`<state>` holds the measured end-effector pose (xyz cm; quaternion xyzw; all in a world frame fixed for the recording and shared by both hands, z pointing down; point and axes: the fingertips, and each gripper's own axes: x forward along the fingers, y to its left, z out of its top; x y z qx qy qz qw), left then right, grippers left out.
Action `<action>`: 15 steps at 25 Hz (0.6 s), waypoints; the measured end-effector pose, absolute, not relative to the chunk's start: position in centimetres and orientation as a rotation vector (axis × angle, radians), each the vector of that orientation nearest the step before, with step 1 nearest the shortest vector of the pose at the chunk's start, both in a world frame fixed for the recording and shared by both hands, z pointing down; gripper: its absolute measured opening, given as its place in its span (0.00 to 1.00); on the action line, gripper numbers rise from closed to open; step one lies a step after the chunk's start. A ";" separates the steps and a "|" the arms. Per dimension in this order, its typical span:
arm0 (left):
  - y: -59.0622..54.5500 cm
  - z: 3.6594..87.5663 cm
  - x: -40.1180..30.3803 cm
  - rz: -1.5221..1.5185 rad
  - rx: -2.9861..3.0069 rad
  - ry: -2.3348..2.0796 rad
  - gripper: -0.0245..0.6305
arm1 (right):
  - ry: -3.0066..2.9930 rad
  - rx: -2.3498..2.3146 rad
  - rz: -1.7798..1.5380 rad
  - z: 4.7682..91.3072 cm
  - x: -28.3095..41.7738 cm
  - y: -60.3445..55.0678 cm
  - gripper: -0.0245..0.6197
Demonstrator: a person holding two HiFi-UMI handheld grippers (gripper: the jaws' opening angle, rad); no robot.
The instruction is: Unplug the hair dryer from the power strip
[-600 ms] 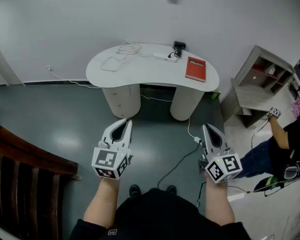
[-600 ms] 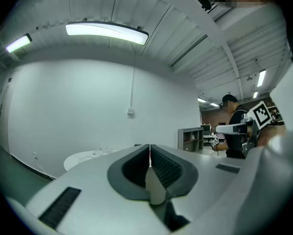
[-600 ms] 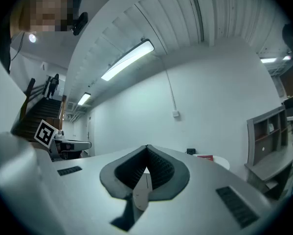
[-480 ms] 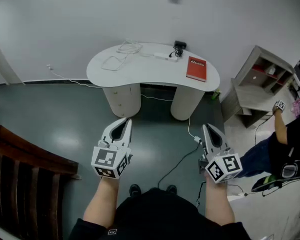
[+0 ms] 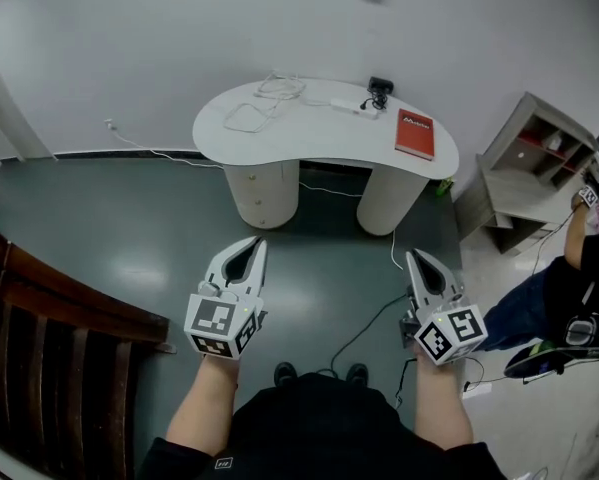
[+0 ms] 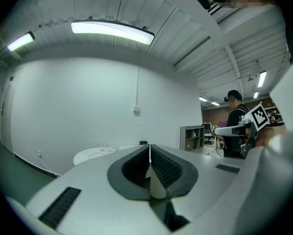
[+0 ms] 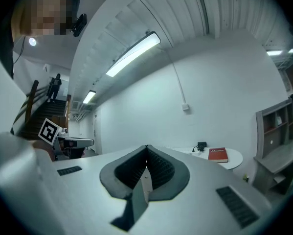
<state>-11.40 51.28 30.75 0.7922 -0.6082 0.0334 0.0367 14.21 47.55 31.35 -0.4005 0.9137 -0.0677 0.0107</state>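
Pinching down on nothing at all, the left gripper has its jaws pressed together tip to tip, and the right gripper matches it: clenched and empty. Both are held out level at about waist height, side by side and well apart, pointing across the room. That reads to me as a carrying pose for the walk-up, not a reach.

And there is ground to cover! The task's thing sits well ahead: a white power strip lies near the back edge of the white kidney-shaped table, with a small black block at its right end. That block is probably the plug to pull, though it is too small from here to be sure. No hair dryer can be made out for certain.

A red book lies just right of the strip, and loose white cables loop on the tabletop to its left; both crowd the approach. On the green floor, a dark cord trails between the grippers towards the person's shoes, a trip hazard I'd say. A wooden chair stands left, a grey shelf unit right, with a second person beside it.
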 end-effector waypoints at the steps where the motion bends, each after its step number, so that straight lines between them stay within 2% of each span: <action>1: 51.7 31.0 -12.4 0.105 2.426 -1.868 0.07 | 2.853 -1.252 -0.228 31.7 13.3 47.9 0.09; 9: 54.1 33.1 -18.1 0.095 2.359 -1.864 0.07 | 2.866 -1.205 -0.309 32.6 7.9 49.8 0.09; 15: 52.6 34.1 -17.6 0.102 2.359 -1.807 0.07 | 2.863 -1.214 -0.364 33.2 7.5 48.0 0.09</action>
